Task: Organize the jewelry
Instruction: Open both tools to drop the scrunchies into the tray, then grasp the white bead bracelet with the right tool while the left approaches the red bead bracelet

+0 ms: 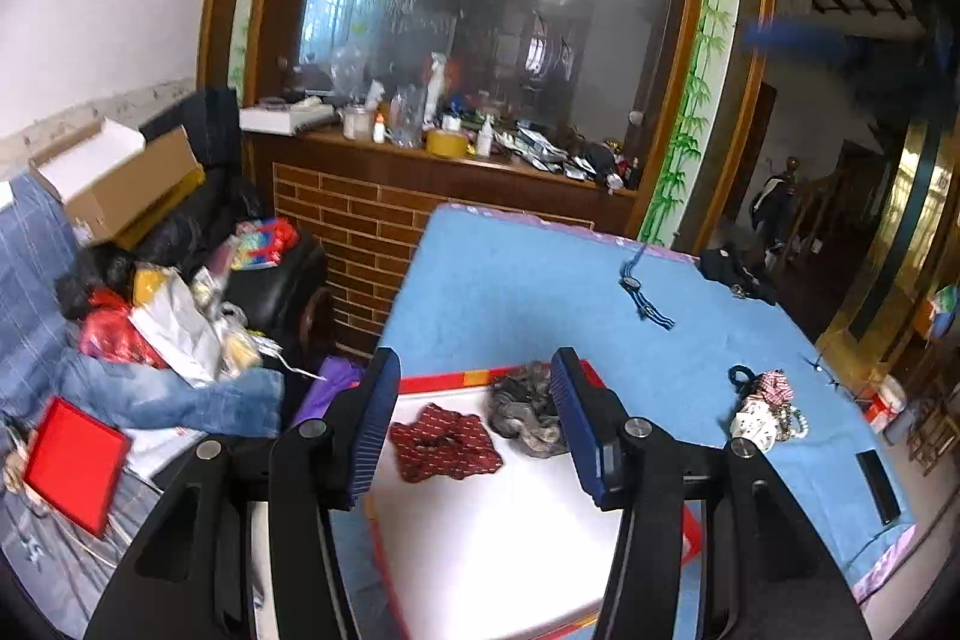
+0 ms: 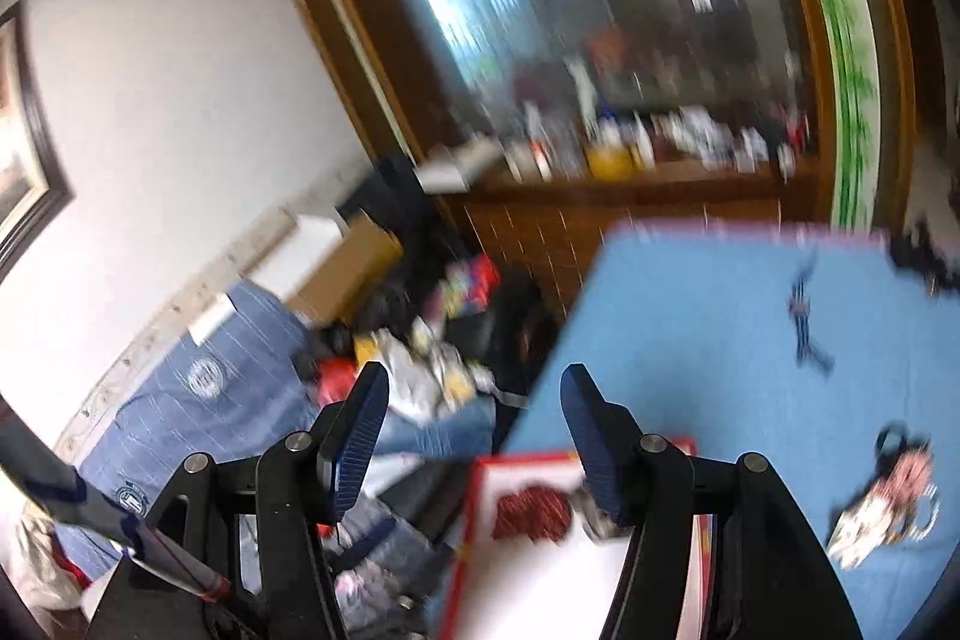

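Left claw open above tray, right claw open, raised

The flat surface is covered in sky-blue cloth with a pale pink-lilac printed edge. Near, a shallow tray is plain white inside with a red rim carrying one orange patch. In it lie two fabric scrunchies — a dark red one with small white dots and a mottled grey-brown one. Further right, a bundle of hair ties mixes red-and-white check, white with dark spots, and pale beads. Far off, a navy striped cord lies on the blue. Both gripper pads are ribbed dark blue on black arms.
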